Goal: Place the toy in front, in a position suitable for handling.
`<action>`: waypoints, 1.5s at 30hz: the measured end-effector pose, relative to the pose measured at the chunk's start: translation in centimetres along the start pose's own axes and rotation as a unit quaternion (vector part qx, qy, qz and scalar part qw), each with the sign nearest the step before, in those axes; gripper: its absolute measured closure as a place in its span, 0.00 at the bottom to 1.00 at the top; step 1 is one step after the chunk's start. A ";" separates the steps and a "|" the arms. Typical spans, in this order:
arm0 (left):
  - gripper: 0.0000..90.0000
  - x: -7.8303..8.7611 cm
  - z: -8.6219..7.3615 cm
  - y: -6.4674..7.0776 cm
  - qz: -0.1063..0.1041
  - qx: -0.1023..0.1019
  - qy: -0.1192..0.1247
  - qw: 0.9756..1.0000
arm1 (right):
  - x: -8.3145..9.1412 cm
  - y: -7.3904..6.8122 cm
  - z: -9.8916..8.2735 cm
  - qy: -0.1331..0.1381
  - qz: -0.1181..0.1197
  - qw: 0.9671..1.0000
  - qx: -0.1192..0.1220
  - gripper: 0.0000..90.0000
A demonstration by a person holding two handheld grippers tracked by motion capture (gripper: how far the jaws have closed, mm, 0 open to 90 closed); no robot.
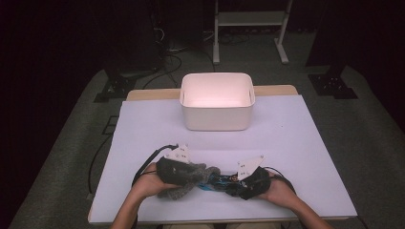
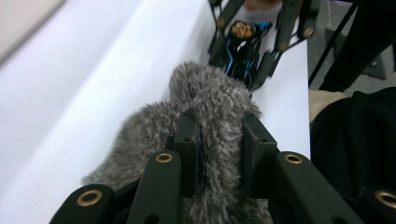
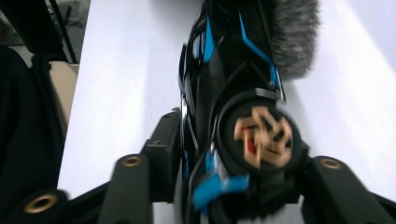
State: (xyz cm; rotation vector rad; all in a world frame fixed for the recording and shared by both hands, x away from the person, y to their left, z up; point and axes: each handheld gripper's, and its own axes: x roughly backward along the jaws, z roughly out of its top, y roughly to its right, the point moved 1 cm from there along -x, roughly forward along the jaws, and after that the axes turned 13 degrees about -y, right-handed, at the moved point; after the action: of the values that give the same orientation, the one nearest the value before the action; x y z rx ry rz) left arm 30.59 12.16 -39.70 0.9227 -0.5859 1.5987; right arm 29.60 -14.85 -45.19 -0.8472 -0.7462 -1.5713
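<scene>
Jaws first: the left gripper (image 2: 217, 154) has its jaws clamped on the grey furry thing (image 2: 205, 112), fluff bulging out between them, so that grip is solid. The right gripper (image 3: 233, 172) has its jaws around the base of the black-and-blue gadget (image 3: 233, 93), the one with the round gold emblem on its end. The shot is blurry, but the pads look pressed against it on both sides.

Everything sits well in front of the white bin (image 1: 217, 101), down at the person's edge of the desk (image 1: 143, 133). The fur is left of the bin's centre line, the gadget just right of it, and the two touch end to end.

The step in hand looks like working the fur and the gadget together or apart, can't tell which. To do it well, the left side should probably hold dead steady while the right does the moving, in line with the gadget's long axis. Twisting could slip the fur out.

The bin looks empty as far as its lit inside shows.
</scene>
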 end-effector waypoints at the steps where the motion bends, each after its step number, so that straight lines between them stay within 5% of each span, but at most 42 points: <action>1: 0.80 0.0 -0.1 0.0 -0.001 0.000 0.001 1.000 | 0.3 0.0 -0.3 0.005 0.001 1.000 -0.005 0.54; 7: 0.81 -0.1 0.4 0.6 0.021 -0.017 -0.016 1.000 | 0.9 -0.1 -1.6 0.024 0.001 0.999 -0.029 0.60; 12: 0.82 1.5 0.8 0.6 0.053 -0.028 -0.029 0.998 | 0.9 -0.3 -1.4 0.018 -0.005 1.000 -0.012 0.62; 22: 0.82 -0.3 1.9 0.7 0.021 -0.041 -0.033 0.998 | 0.8 0.0 -1.6 0.029 0.008 0.999 -0.027 0.62; 30: 0.82 -1.9 5.0 1.7 0.031 -0.092 -0.087 0.991 | 0.7 0.0 -1.6 0.030 0.009 0.999 -0.026 0.62; 35: 0.83 -1.5 4.1 1.4 0.023 -0.076 -0.071 0.994 | 0.7 0.1 -1.7 0.032 0.011 0.999 -0.024 0.62; 39: 0.83 -1.9 5.0 1.8 0.026 -0.088 -0.082 0.992 | 0.7 0.3 -1.7 0.035 0.016 0.999 -0.024 0.62; 45: 0.83 -4.3 8.2 2.8 -0.008 -0.126 -0.081 0.989 | 0.6 0.2 -1.7 0.038 0.015 0.999 -0.029 0.62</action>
State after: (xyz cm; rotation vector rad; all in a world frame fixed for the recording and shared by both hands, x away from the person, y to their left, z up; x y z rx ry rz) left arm 30.15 2.61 -38.26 0.8683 -0.8706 1.4059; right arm 29.51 -16.61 -45.61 -0.8326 -0.6340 -1.5947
